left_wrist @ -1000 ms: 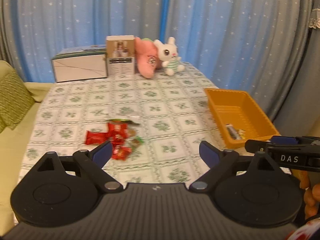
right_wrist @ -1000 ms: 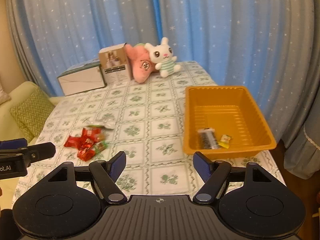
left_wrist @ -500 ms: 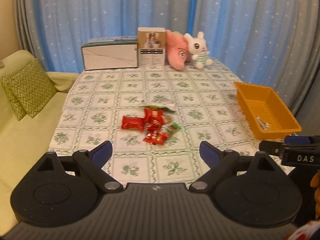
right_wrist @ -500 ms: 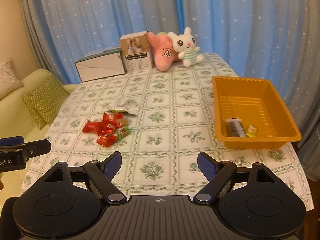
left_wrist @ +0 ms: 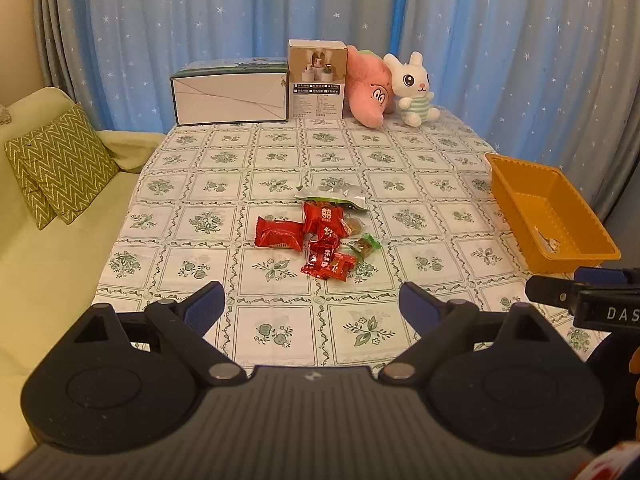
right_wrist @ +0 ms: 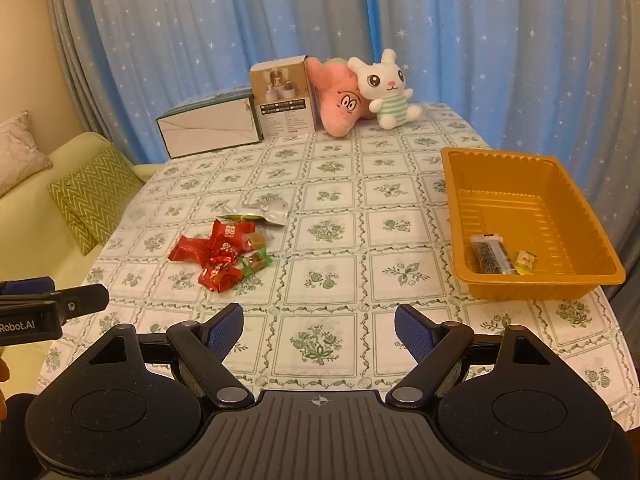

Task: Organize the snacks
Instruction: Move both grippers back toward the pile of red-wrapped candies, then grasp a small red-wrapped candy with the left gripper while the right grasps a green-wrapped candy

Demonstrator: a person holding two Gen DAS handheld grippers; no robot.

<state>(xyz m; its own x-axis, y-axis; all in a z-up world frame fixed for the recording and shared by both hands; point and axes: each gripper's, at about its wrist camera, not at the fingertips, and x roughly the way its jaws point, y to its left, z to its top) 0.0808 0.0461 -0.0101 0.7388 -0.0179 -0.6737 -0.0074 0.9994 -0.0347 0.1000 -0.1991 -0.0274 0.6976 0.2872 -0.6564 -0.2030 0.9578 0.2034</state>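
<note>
Now, my L gripper (left_wrist: 310,300) & R gripper (right_wrist: 318,326): jaws spread, nothing between. Snack pile (left_wrist: 316,236) mid-tabletop (left_wrist: 280,152), 12 o'clock of L jaws; orange tray (right_wrist: 520,284) at 2 o'clock of R jaws, w/ two snacks inside.

We read "DAS" in white letters on the black body of the right gripper (left_wrist: 600,308), which enters the left wrist view at about three o'clock. In the right wrist view, at nine o'clock, the left gripper (right_wrist: 40,312) carries "Robot.AI" in white on its black side. The brown box (left_wrist: 317,78) at twelve o'clock bears rows of small print under a product photo, too fine for us to read. The red snack wrappers (left_wrist: 322,236) show pale characters we cannot make out.
</note>
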